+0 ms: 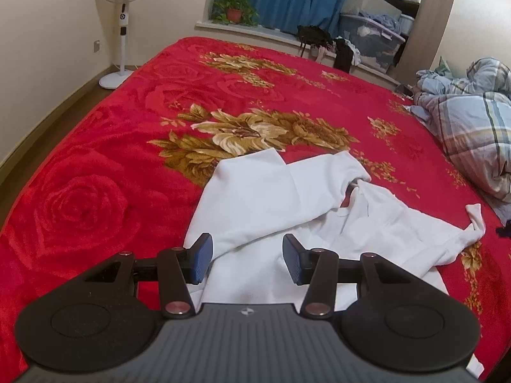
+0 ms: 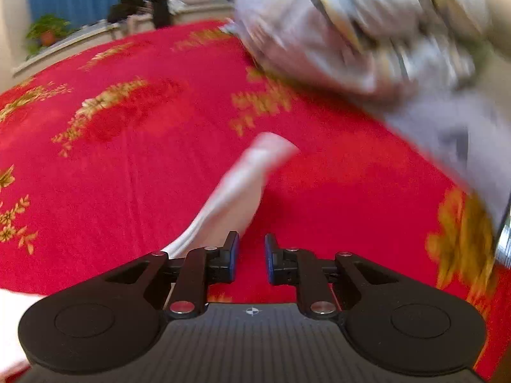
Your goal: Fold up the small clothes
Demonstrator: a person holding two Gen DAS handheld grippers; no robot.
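With both the left gripper and right gripper held open and empty, the crumpled white garment was judged to require flattening next.

We note a plush red blanket, soft white cloth garment, and matt black plastic gripper with ribbed blue pads.

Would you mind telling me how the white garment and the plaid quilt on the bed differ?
The white garment is plain white; the plaid quilt has blue-grey checks. The garment lies spread low near the left gripper; the quilt is bunched into a thick heap at the far right edge. Both rest on the red blanket.
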